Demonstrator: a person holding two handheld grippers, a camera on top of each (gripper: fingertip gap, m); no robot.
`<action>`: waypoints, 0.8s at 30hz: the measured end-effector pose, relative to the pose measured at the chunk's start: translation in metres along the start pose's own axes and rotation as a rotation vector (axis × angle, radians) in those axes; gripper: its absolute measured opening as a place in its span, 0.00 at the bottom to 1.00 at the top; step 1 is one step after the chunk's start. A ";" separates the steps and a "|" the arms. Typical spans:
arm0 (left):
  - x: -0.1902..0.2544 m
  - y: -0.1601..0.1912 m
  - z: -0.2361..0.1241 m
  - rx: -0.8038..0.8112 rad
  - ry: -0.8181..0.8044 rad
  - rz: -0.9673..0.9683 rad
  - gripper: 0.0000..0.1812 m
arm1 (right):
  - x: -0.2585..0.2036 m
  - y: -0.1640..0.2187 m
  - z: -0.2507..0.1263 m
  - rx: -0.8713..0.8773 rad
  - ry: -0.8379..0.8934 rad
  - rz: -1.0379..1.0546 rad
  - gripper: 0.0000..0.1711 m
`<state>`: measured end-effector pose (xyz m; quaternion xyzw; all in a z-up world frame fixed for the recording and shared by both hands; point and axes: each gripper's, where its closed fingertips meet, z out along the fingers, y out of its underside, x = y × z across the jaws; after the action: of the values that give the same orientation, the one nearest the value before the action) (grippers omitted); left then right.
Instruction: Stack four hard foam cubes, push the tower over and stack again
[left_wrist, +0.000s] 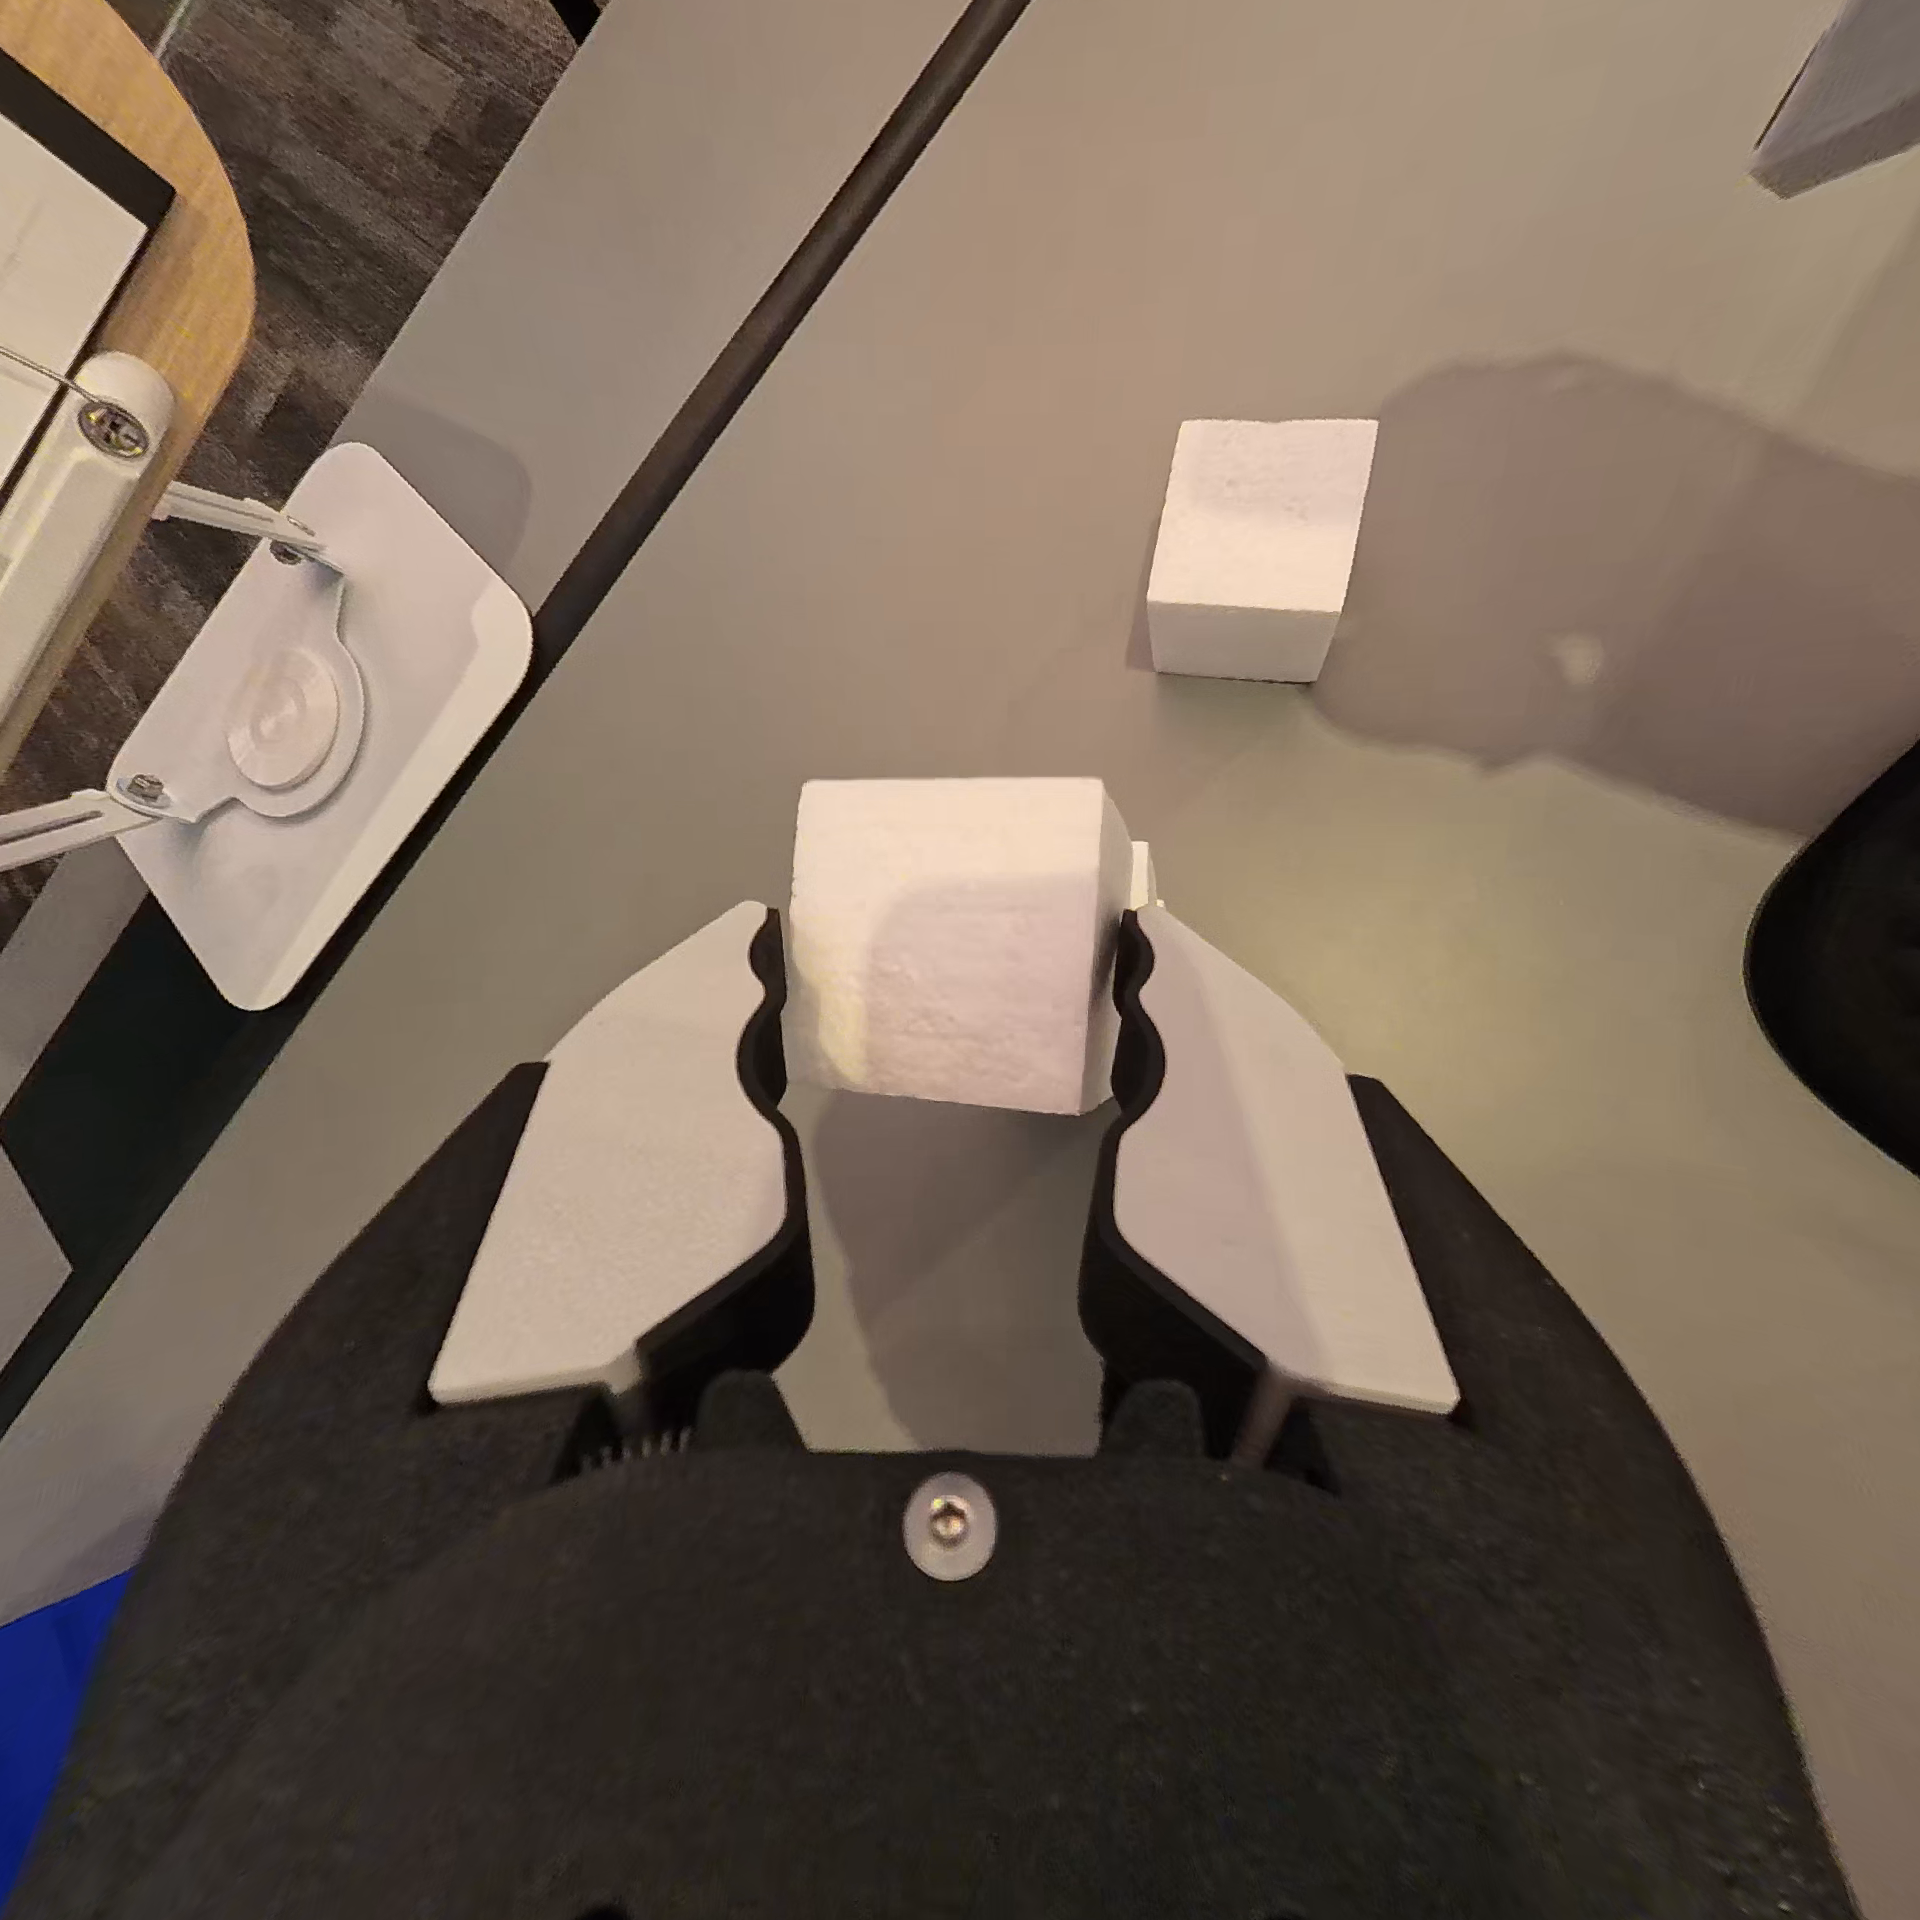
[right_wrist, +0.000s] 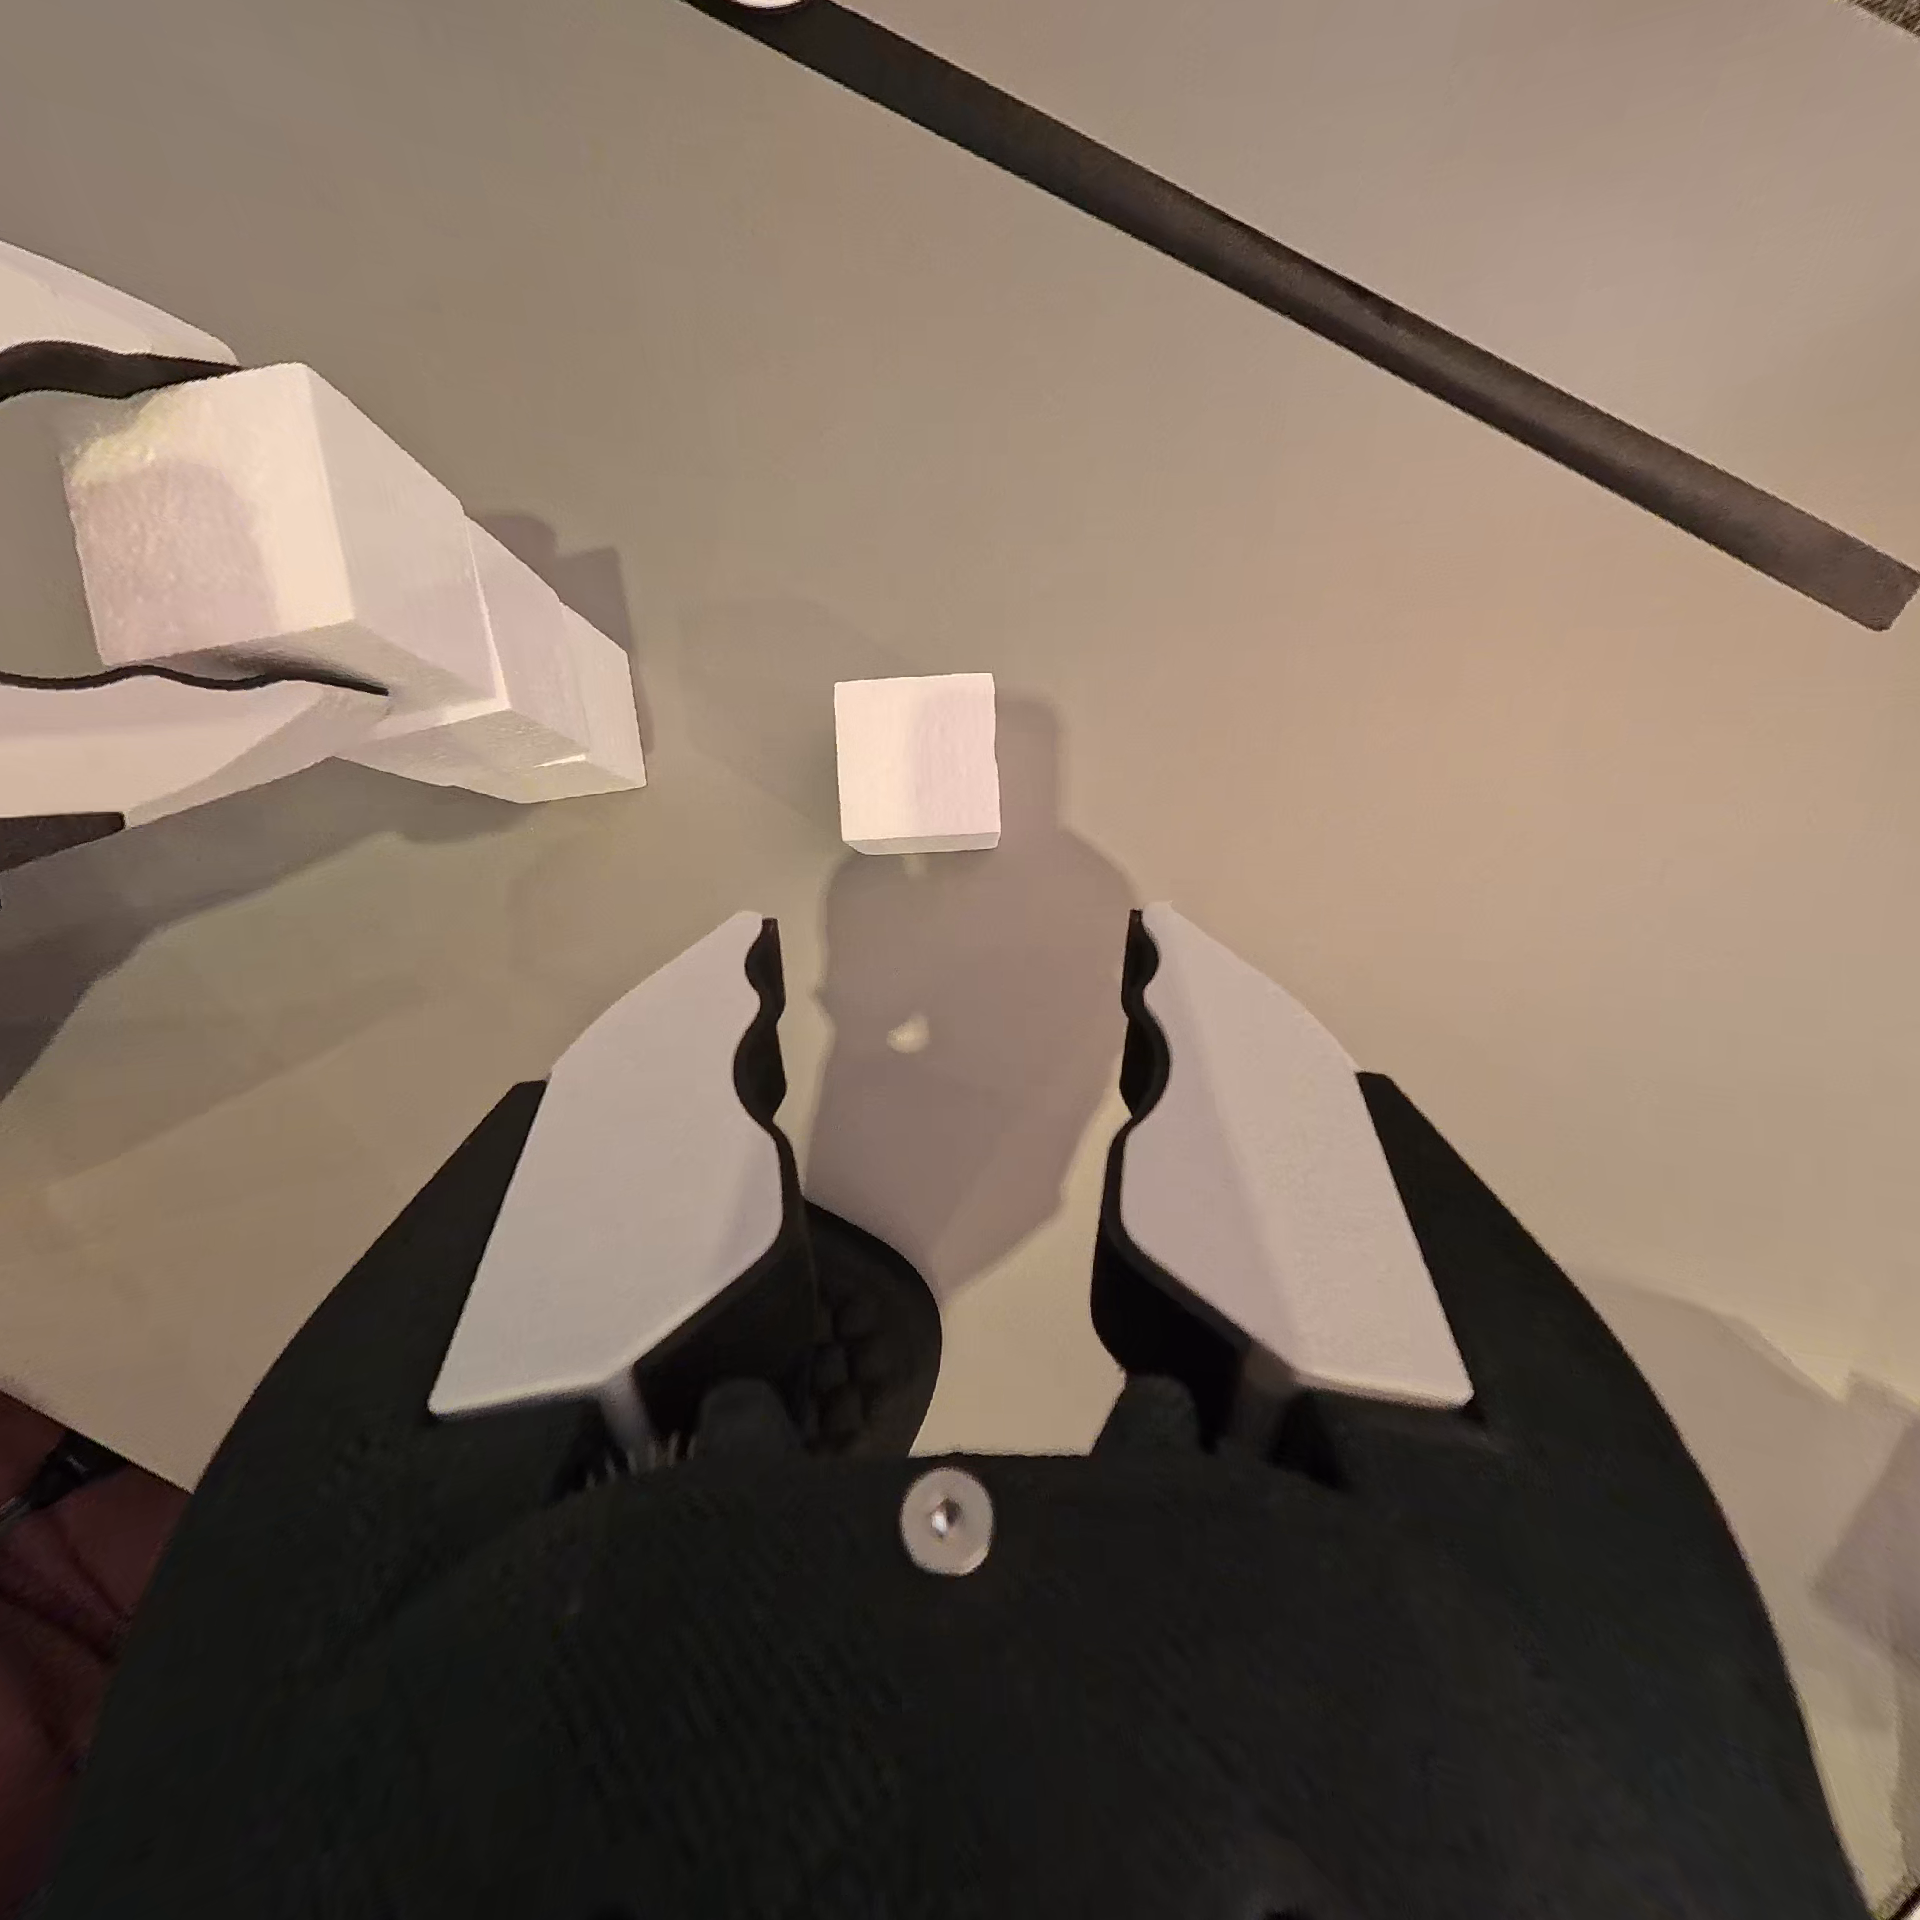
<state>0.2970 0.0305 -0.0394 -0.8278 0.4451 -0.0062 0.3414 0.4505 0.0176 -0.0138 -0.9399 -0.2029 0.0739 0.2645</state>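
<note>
Left gripper (left_wrist: 948, 961) clamped on a cube (left_wrist: 940, 940) above the stack (right_wrist: 566, 717); right gripper (right_wrist: 951, 971) spread, short of a loose cube (right_wrist: 916, 764).

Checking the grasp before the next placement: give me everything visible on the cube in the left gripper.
The held cube is white, grainy hard foam with sharp edges, undamaged as far as shown. The left gripper is shut on it, with a black pad against each of two opposite sides near the fingertips. In the right wrist view it sits atop a stack of cubes, slightly offset from the one below; whether it rests on it or hovers just above is unclear. The loose cube stands apart on the grey table.
</note>
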 end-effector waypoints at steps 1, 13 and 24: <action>0.000 0.000 0.000 -0.001 0.001 -0.003 0.34 | 0.000 0.001 0.001 -0.006 -0.001 0.001 0.37; 0.001 0.001 0.002 0.000 0.001 -0.004 0.37 | 0.003 0.006 0.012 -0.052 -0.013 0.006 0.37; -0.007 0.000 -0.014 0.061 0.058 -0.042 0.44 | 0.003 0.013 0.045 -0.152 -0.048 0.003 0.37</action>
<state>0.2887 0.0276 -0.0263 -0.8256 0.4371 -0.0511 0.3533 0.4469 0.0293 -0.0590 -0.9555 -0.2128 0.0814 0.1872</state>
